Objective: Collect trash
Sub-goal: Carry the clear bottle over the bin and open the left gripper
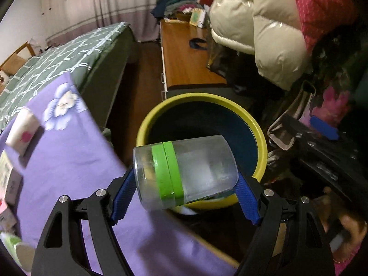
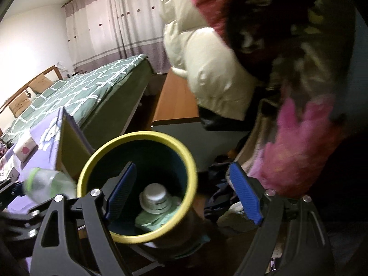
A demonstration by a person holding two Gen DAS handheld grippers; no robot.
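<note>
A clear plastic jar (image 1: pixel 184 170) with a green band lies sideways between the blue pads (image 1: pixel 124 191) of my left gripper (image 1: pixel 185 174), which is shut on it. The jar hangs just above the near rim of a yellow-rimmed, dark blue bin (image 1: pixel 202 97). In the right wrist view the same bin (image 2: pixel 138 135) sits below my right gripper (image 2: pixel 181 168), which is open and holds nothing. A white-capped container (image 2: pixel 154 197) and a pale green wrapper (image 2: pixel 158 220) lie in the bin. The jar (image 2: pixel 46 184) shows blurred at the bin's left.
A table under a purple floral cloth (image 1: pixel 76 156) stands left of the bin, with a small white box (image 1: pixel 21 133) on it. Behind are a green checked bed (image 1: pixel 69 55) and a wooden desk (image 1: pixel 184 62). A cream puffy jacket (image 1: pixel 271 34) and pink garments (image 2: pixel 299 142) hang on the right.
</note>
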